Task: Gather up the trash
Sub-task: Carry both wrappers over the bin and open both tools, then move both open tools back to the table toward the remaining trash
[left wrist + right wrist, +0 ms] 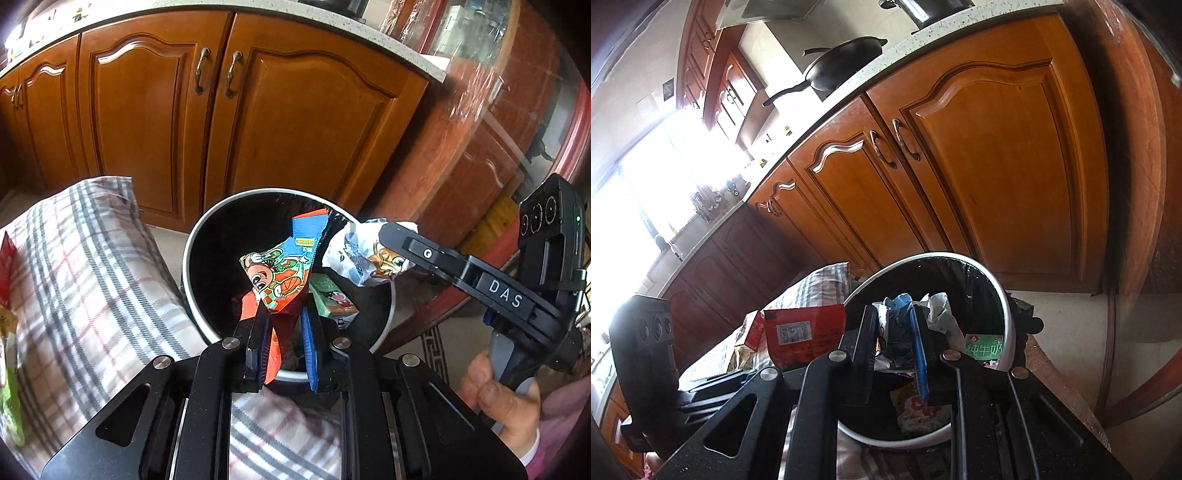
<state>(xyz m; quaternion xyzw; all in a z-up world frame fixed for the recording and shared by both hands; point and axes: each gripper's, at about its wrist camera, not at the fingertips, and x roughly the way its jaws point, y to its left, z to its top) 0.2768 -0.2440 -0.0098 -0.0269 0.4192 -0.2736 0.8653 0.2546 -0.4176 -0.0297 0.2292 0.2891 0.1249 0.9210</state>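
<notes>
Left gripper [284, 314] fingers clamp an orange cartoon-printed wrapper [277, 273], right gripper [894, 328] fingers clamp a crumpled white wrapper [938, 310], both above the round white-rimmed black-lined bin [192, 236].

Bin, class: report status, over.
Left hand-held gripper shut on colourful cartoon snack packet. Right hand-held gripper shut on crumpled white wrapper. Both over round black bin. Nothing blocking.

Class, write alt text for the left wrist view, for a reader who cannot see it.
The left gripper holds a colourful cartoon snack wrapper over a round black bin with a white rim, its jaws closed on it. From the right, the right gripper brings a crumpled white wrapper to the same bin.
</notes>
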